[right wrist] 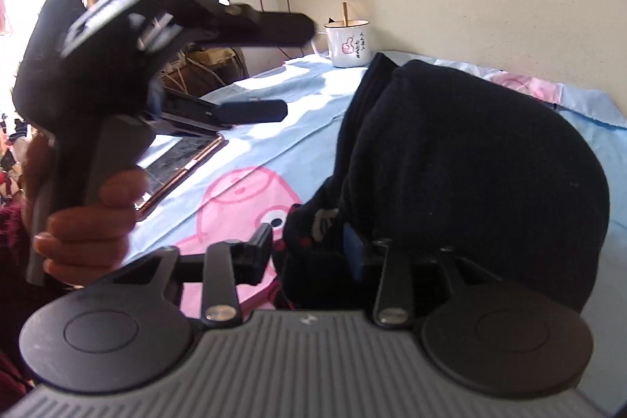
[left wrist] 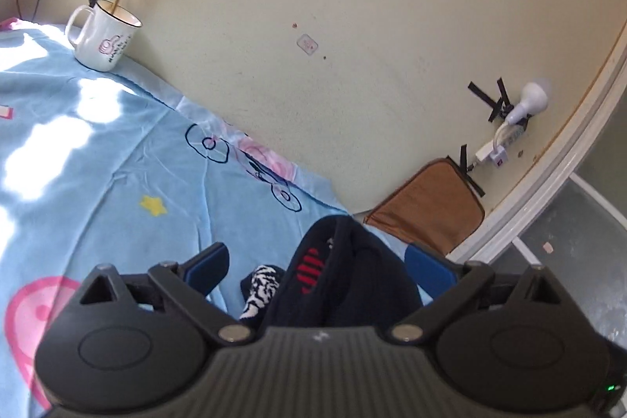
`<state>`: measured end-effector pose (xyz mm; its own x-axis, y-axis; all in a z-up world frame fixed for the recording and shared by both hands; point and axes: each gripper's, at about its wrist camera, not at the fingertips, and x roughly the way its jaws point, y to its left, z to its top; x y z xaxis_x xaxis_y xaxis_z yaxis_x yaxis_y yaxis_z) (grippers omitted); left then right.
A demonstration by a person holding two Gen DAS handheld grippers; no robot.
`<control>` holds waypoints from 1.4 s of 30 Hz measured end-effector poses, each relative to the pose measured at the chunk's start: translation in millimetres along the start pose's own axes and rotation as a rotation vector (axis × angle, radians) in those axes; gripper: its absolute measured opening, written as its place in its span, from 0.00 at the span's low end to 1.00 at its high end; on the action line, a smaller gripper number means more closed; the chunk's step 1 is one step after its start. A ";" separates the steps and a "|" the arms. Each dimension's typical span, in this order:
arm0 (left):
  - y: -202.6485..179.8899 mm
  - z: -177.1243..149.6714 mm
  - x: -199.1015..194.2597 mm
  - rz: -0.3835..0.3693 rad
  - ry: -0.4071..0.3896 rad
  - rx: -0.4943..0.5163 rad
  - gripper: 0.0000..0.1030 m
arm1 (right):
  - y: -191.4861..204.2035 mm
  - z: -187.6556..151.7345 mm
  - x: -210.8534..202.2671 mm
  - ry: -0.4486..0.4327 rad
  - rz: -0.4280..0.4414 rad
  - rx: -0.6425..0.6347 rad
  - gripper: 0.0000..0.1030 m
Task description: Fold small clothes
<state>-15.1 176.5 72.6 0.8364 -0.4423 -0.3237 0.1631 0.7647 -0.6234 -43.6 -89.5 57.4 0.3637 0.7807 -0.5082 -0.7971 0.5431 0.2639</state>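
Note:
A dark navy garment [right wrist: 470, 163] lies bunched in a high heap on the light blue cartoon sheet [right wrist: 274, 128]. In the left wrist view the garment [left wrist: 352, 281] shows red stripes and a black-and-white patch. My right gripper [right wrist: 309, 245] is at the heap's near edge, jaws partly apart. Cloth sits between them against the right blue pad, with a narrow gap at the left finger. A hand holds my left gripper [right wrist: 296, 68] in the air to the left, wide open and empty. From its own camera the left gripper [left wrist: 319, 261] frames the garment without touching it.
A white mug [left wrist: 104, 38] with a stick in it stands by the wall; the mug [right wrist: 348, 44] is behind the heap. A phone [right wrist: 180, 163] lies on the sheet at left. A brown pouch [left wrist: 427, 208] leans at the wall, with a taped charger [left wrist: 505, 140] above.

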 end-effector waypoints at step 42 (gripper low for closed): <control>-11.8 -25.2 68.8 0.210 0.158 0.104 1.00 | -72.4 -35.5 -65.4 -0.285 -0.182 0.295 0.69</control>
<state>27.3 125.3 39.8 0.7670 -0.3304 -0.5501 0.0542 0.8876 -0.4575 -26.7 -190.9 42.4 0.6365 0.6957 -0.3330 -0.5511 0.7122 0.4347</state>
